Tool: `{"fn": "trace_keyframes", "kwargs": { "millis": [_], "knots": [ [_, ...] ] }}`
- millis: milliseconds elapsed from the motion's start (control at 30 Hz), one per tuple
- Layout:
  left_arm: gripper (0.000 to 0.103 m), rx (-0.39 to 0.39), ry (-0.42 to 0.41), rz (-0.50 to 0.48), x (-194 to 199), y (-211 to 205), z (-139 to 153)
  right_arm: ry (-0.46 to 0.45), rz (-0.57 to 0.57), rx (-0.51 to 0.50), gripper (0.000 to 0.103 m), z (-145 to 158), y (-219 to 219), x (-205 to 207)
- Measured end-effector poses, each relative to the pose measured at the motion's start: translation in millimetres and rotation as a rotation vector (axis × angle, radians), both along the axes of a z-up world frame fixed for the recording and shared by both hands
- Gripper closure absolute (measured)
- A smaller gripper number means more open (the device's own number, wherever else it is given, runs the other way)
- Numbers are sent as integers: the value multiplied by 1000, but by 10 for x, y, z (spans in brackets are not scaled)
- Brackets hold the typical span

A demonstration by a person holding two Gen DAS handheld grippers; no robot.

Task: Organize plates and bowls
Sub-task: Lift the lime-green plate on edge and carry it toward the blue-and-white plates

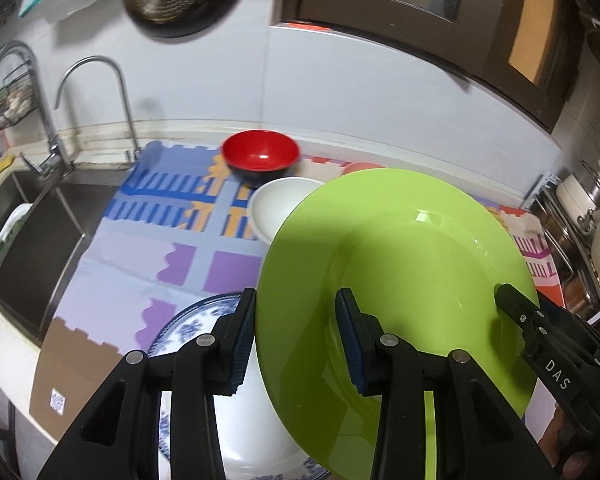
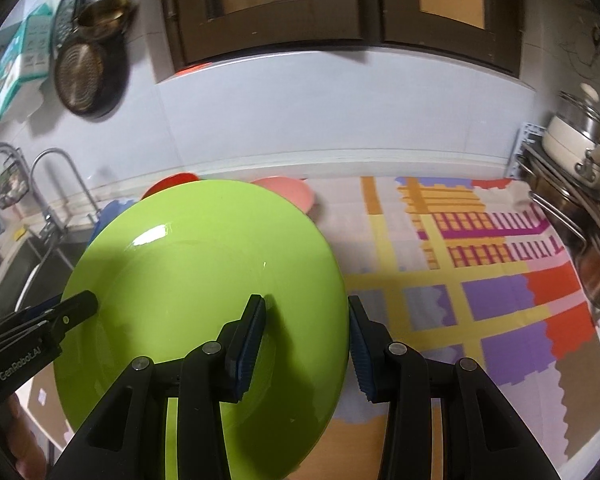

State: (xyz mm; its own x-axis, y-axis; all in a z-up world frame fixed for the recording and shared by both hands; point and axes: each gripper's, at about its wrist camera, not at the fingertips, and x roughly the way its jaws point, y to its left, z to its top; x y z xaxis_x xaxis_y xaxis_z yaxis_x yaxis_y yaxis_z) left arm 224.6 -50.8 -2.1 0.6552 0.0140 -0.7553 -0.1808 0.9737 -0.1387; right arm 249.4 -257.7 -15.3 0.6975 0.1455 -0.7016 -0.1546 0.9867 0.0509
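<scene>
While the lime-green plate is gripped at its 9 o'clock rim by the left gripper, its 3 o'clock rim is clamped by the right gripper.

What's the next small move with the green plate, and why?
Probably carry the green plate toward the blue-patterned plate below it and lower it there. Both the left gripper and right gripper clamp its opposite rims, and it hangs tilted above the mat.

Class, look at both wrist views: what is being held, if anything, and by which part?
The green plate, gripped at its rim on opposite sides: the left gripper takes its left edge, the right gripper its right edge.
</scene>
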Motion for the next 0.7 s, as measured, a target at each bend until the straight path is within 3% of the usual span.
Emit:
{"fn": "trace_keyframes", "kwargs": {
  "millis": [700],
  "knots": [
    [64,-18,92,181,-553,639,-319,85,193,-16,61,-335,740,-160]
  ]
}}
